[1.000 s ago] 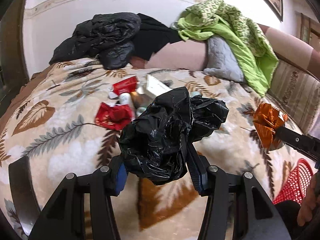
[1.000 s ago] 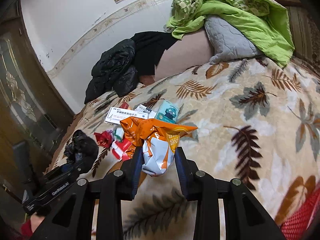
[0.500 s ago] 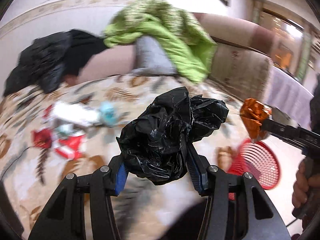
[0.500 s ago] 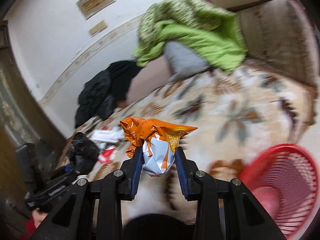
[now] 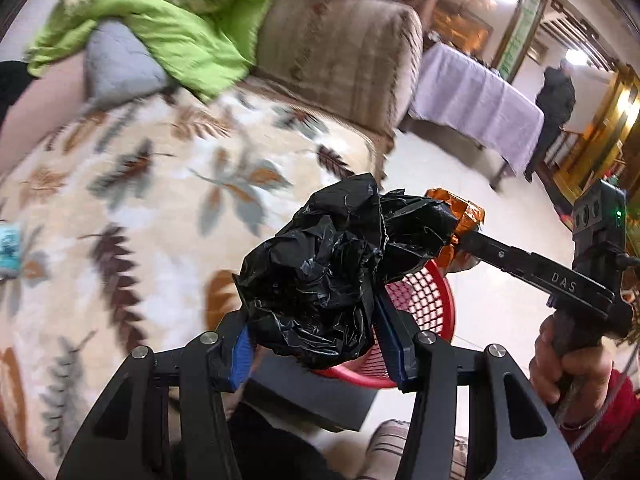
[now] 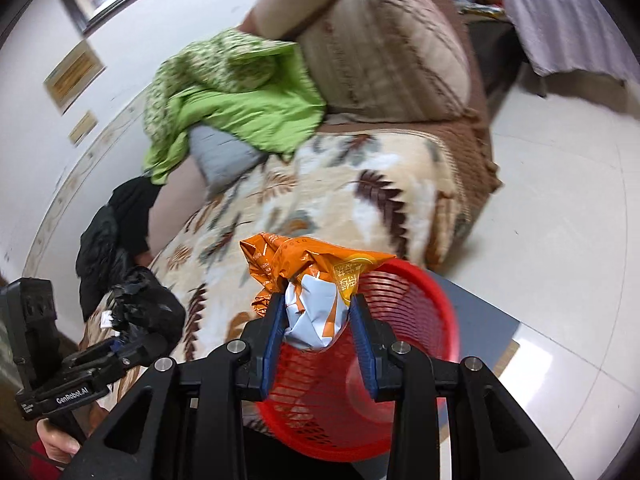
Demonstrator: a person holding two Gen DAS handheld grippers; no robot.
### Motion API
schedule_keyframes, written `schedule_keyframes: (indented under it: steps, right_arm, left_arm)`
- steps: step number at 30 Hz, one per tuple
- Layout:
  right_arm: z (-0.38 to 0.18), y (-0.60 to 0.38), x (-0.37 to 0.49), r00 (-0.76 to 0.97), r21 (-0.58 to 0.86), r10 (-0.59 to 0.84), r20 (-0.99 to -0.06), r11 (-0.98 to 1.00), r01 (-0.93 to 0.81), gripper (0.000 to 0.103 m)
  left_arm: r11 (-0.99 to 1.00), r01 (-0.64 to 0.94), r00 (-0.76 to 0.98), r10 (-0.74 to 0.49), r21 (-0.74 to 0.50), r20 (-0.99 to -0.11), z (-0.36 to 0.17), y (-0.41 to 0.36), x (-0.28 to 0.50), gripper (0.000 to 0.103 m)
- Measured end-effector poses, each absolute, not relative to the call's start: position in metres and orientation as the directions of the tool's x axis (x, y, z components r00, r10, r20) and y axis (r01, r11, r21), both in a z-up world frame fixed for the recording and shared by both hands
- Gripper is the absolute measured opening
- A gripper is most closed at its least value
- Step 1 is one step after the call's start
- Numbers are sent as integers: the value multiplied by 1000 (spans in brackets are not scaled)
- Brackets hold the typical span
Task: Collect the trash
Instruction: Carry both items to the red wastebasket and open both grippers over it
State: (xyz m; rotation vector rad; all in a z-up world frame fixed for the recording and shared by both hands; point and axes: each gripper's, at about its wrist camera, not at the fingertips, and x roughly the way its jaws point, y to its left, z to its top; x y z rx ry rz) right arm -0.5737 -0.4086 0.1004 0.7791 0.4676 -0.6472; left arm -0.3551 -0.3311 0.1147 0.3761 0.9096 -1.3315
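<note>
Fleece blanket (image 6: 360, 184): cream with brown, orange and grey leaf print, spread over the sofa seat; blurred in both views.
Sofa (image 6: 384, 44): beige striped armrest cushion at the far end, brown frame and skirt below it.
Floor (image 6: 560, 208): pale glossy tiles beside the sofa end.
Green quilt (image 6: 236, 96): bunched against the backrest, draped over a grey cushion (image 6: 220, 156).
Dark jacket (image 6: 108, 240): heaped at the far left of the seat in the right wrist view.
Red basket (image 6: 400, 344): mesh plastic, on the floor by the sofa end; sits directly behind and below both loads in both views.
Black plastic bag (image 5: 332, 272): crumpled wad, clamped between the blue pads of the left tool (image 5: 316, 344); held in the air in front of the basket rim.
Orange snack wrapper (image 6: 316, 280): crumpled, white inner side showing; pinched between the pads of the right tool (image 6: 318, 336), held over the basket's near rim.
Right hand (image 5: 572, 364): wrapped round the right tool's handle, red sleeve behind it.
Teal packet (image 5: 10, 248): on the blanket at the left edge of the left wrist view, well apart from the basket.
</note>
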Motion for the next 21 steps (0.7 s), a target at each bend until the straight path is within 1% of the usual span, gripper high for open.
schedule_keyframes:
  steps: [3, 5, 6, 7, 8, 10, 15, 19, 21]
  right_arm:
    - [93, -417, -577, 707, 501, -353, -613, 518, 693, 37]
    - [89, -421, -579, 697, 499, -353, -624, 506, 703, 40]
    - [87, -423, -579, 690, 497, -351, -633, 500, 710, 49]
    - [86, -424, -581, 690, 498, -353, -632, 497, 711, 53]
    - [87, -424, -582, 690, 499, -359, -628, 495, 711, 55]
    - [90, -425, -582, 684, 486, -377, -625, 498, 718, 55]
    - [100, -416, -565, 707, 476, -370, -602, 544, 690, 55]
    - [108, -397, -532, 741, 466, -325, -588, 613, 638, 56]
    - [110, -384, -510, 755, 453, -293, -587, 654, 606, 58]
  left_arm:
    - [221, 935, -73, -645, -278, -760, 106, -351, -364, 52]
    - [210, 934, -98, -630, -290, -771, 101, -363, -369, 61]
    - [203, 933, -112, -621, -298, -775, 98, -367, -371, 69]
    - [206, 931, -113, -619, -300, -777, 97, -370, -371, 72]
    - [211, 930, -111, -622, -302, -775, 97, -369, -370, 72]
    - [211, 929, -108, -631, -303, -768, 99, -364, -366, 72]
    - [289, 922, -1, -663, -258, -749, 107, -330, -346, 73]
    - [385, 896, 112, -676, -220, -729, 115, -287, -320, 75]
    - [431, 879, 163, -673, -202, -721, 118, -265, -307, 75]
